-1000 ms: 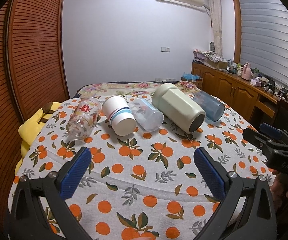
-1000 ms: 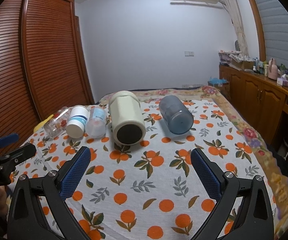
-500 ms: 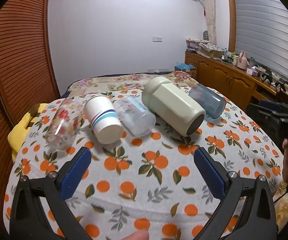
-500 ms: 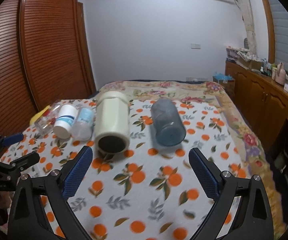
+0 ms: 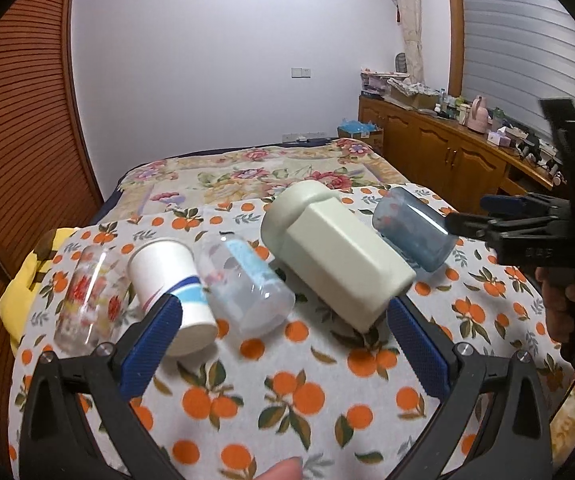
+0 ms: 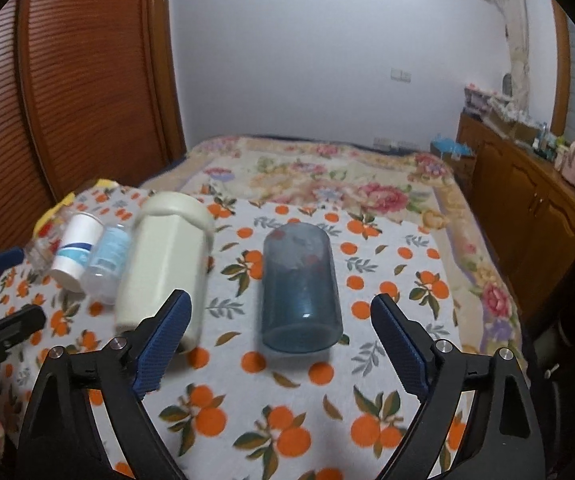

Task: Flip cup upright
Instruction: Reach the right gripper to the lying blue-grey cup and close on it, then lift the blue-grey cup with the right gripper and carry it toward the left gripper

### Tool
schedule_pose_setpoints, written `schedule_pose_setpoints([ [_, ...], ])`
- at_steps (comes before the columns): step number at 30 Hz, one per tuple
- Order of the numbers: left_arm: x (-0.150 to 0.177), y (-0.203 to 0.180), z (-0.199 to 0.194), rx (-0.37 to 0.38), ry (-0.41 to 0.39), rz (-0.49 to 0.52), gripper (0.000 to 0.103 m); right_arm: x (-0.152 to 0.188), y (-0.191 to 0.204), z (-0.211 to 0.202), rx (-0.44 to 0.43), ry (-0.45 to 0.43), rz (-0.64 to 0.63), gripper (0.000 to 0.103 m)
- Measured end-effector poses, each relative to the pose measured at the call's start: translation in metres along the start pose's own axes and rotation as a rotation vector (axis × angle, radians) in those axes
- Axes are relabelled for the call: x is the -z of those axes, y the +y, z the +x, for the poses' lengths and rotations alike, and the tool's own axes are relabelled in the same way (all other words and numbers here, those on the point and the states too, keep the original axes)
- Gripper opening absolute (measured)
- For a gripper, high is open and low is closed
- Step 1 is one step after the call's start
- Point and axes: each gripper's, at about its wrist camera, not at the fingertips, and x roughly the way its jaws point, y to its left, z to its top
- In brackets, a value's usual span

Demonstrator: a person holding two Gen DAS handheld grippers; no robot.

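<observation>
Several cups lie on their sides on the orange-print cloth [image 5: 295, 400]. From left: a clear glass with red print [image 5: 87, 300], a white paper cup [image 5: 171, 280], a clear plastic cup [image 5: 247, 284], a big cream cup [image 5: 339, 256], a blue translucent cup [image 5: 415, 232]. My left gripper [image 5: 283, 344] is open, just short of the paper and clear cups. My right gripper [image 6: 283, 340] is open, and the blue cup [image 6: 299, 288] lies between and just beyond its fingers. The cream cup [image 6: 167, 264] touches the right gripper's left finger in view.
A flowered bedspread [image 6: 327, 176] lies beyond the cloth. A wooden cabinet [image 6: 527, 208] with clutter stands at the right, slatted wooden doors [image 6: 67, 80] at the left. A yellow cloth [image 5: 27, 280] shows at the table's left edge. The right gripper appears in the left wrist view [image 5: 487, 220].
Both grippers have moved forward toward the cups. The right one has closed in on the blue cup, the left on the paper and clear cups. Both stay open.
</observation>
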Motion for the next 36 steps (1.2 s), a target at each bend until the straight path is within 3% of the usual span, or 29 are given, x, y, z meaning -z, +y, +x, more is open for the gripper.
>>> schedule_pose_setpoints([
  [20,-0.017,0.008,0.022,0.021,0.029,-0.002,0.103,-0.028,-0.027,0.11,-0.107,0.393,0.033,0.089],
  [24,-0.013,0.01,0.022,0.025,0.037,-0.012,0.103,-0.024,-0.025,0.117,-0.128,0.448,0.034,0.067],
  [36,0.001,0.012,-0.002,0.026,0.04,-0.023,0.103,-0.01,-0.012,0.06,-0.134,0.378,0.027,0.067],
])
